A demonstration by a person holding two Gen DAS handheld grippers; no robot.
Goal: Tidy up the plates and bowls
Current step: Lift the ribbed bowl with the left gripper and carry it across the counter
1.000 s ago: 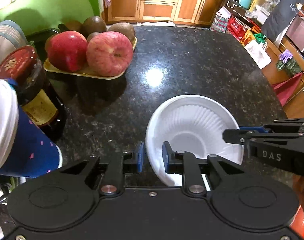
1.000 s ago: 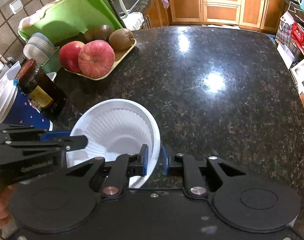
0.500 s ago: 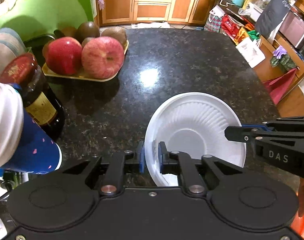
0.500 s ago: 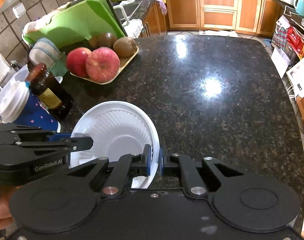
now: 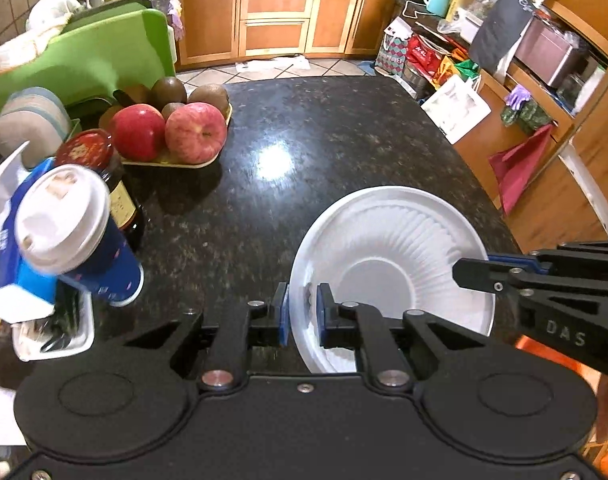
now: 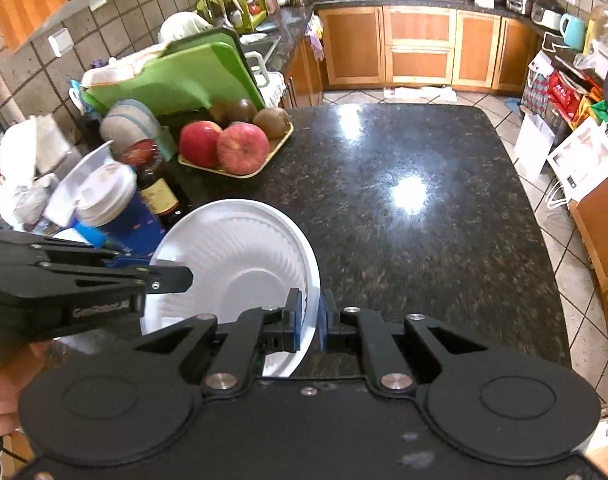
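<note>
Above the dark granite counter (image 5: pixel 343 140), left wrist view: left gripper (image 5: pixel 302 312) jaws clamped on the white bowl (image 5: pixel 395 248) at its near-left rim; right gripper (image 5: pixel 469 268) pinches the opposite rim; right wrist view: right gripper (image 6: pixel 308 316) jaws closed on the bowl (image 6: pixel 240 248) rim, left gripper (image 6: pixel 172 274) gripping the far side; bowl tilted, clear of the counter (image 6: pixel 423 240).
</note>
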